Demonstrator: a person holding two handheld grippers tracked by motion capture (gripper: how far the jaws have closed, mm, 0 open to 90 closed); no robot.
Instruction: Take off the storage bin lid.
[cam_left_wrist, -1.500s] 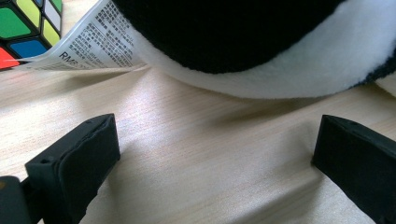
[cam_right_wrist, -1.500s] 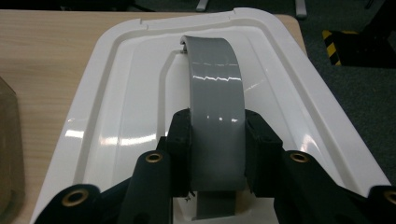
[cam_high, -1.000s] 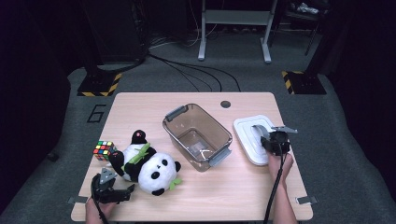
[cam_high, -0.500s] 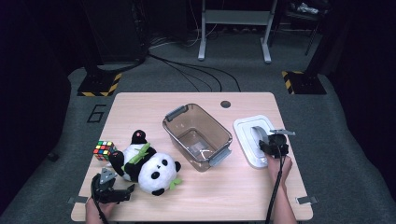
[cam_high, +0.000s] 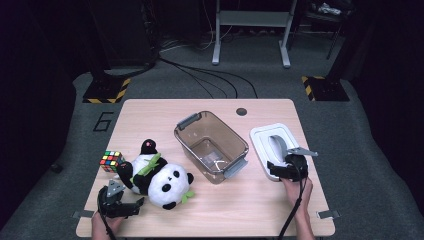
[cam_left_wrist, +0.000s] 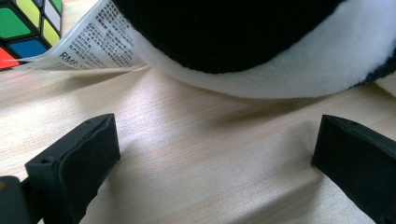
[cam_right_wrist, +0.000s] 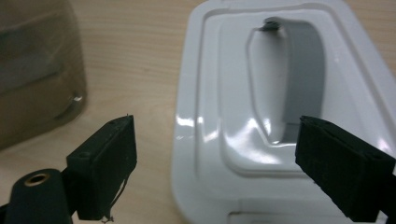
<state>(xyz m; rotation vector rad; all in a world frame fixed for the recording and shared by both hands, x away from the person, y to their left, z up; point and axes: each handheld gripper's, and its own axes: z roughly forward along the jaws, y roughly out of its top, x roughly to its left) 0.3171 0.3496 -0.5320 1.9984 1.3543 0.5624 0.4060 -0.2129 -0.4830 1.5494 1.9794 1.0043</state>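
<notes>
The right gripper, jaws just opened wide, straddles the glossy white lid's near edge on the tabletop, nothing held. Left gripper gapes before the fuzzy panda, largely cut off.

Grey "6" showing on floor, far beyond left gripper. White tag on panda toy, just ahead of left gripper, carrying fine print, "RM" partly readable.

the person's forearms enter from the table's near edge. the left gripper lies low and level at the near left corner, jaws wide apart. the right gripper points away from the person, its jaws having just been opening, nothing pressed between them.
</notes>
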